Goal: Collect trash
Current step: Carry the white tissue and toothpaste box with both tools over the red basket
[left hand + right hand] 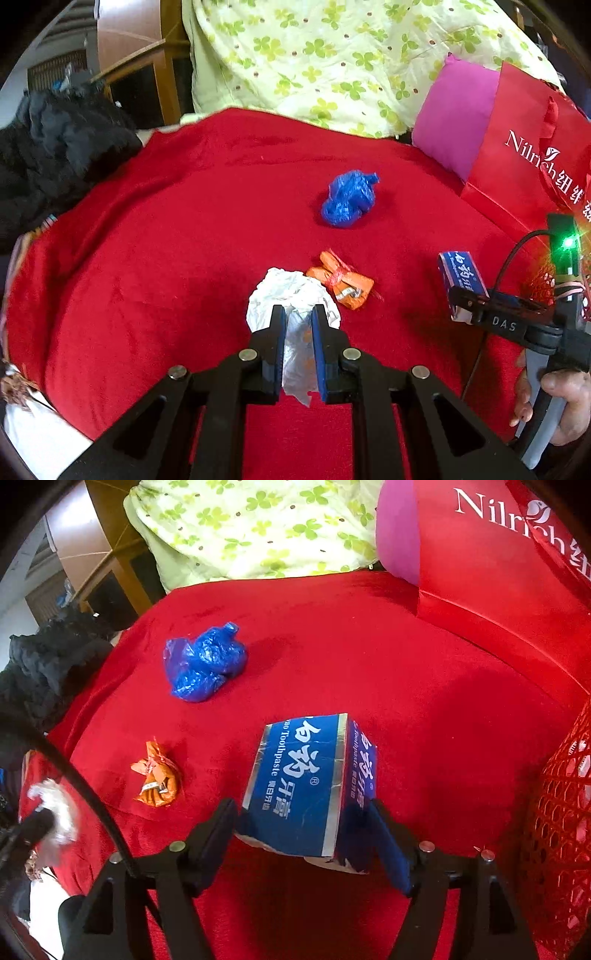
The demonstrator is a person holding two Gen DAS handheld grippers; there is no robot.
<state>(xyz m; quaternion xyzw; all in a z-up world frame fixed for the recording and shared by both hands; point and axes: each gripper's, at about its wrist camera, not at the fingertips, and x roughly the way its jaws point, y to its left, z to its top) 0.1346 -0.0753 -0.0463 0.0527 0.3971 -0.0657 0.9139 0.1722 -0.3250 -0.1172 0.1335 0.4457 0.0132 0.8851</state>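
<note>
Left gripper [299,314] pinches crumpled white paper [291,291], right gripper [303,812] clamps the toothpaste box [306,782]; blue bag [205,662] and orange wrapper [159,775] are still left on the blanket.

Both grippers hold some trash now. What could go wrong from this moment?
The toothpaste box is held only at its near end by the right gripper, so it may tilt and slip. The thin white wrapper in the left gripper may tear or slide out. The red mesh basket is close, and fingers could snag it.
</note>
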